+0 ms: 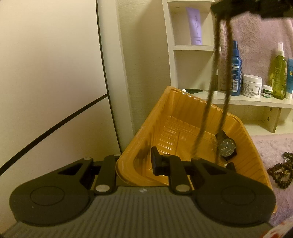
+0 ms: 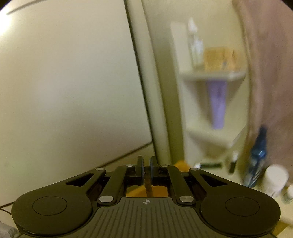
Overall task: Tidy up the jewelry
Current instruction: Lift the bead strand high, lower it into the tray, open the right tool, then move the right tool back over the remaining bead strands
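In the left wrist view my left gripper (image 1: 134,161) is shut on the near rim of an orange plastic tray (image 1: 161,117), one finger inside and one outside the wall. A black wristwatch (image 1: 226,146) lies in the tray. A dark beaded necklace (image 1: 212,87) hangs in two strands from my right gripper (image 1: 247,7) above the tray, its lower end reaching into the tray. In the right wrist view my right gripper (image 2: 145,169) is shut on the beaded necklace (image 2: 148,186), which drops below the fingers. More brown beads (image 1: 280,170) lie on the pink cloth at right.
A white shelf unit (image 1: 194,48) stands behind the tray with a purple tube (image 1: 250,25), a blue spray bottle (image 1: 235,73), a white cream jar (image 1: 252,86) and a green bottle (image 1: 279,73). A cream wall is at left. A pink towel (image 1: 260,36) hangs at back right.
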{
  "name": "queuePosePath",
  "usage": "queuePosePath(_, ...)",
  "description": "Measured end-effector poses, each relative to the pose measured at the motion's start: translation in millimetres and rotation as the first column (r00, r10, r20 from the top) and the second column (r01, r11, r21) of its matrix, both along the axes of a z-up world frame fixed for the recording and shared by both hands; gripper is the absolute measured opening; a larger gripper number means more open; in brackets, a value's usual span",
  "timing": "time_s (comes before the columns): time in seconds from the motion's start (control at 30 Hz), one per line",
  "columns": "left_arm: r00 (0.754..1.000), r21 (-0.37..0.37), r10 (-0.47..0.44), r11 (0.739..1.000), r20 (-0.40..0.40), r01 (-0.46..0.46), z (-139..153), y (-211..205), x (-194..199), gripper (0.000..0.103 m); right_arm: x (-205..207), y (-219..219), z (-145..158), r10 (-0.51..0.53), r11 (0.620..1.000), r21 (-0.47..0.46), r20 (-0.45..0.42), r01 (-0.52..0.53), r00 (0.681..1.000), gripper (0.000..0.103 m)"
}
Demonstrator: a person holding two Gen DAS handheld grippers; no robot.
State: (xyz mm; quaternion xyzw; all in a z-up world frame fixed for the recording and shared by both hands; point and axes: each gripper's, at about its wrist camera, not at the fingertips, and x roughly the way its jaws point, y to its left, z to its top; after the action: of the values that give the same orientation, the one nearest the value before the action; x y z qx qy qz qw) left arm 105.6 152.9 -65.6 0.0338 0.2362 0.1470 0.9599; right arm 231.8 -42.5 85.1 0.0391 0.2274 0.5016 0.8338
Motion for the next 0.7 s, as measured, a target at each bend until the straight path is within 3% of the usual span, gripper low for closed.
queuePosePath(0.33,1.0,-0.003,-0.004,1.0,0.0,0.004,0.5,1.6,0.8,0.018,9.1,16.2,-42.2,-0.003,0.996,-0.093,-0.114,-0.008,0.993,0.006)
queuePosePath(0.57,1.0,0.0,-0.001,1.0,-0.007,0.001,-1.8,2.6,0.8,0.018,7.1,0.3,-40.1,0.007,0.996,-0.082,-0.132,-0.018,0.991,0.009)
queuePosePath(0.7,1.0,-0.004,0.001,1.0,-0.008,-0.001,-2.0,2.4,0.9,0.017,8.9,-27.2,-32.0,-0.041,0.998,-0.042,-0.121,0.036,0.992,0.015)
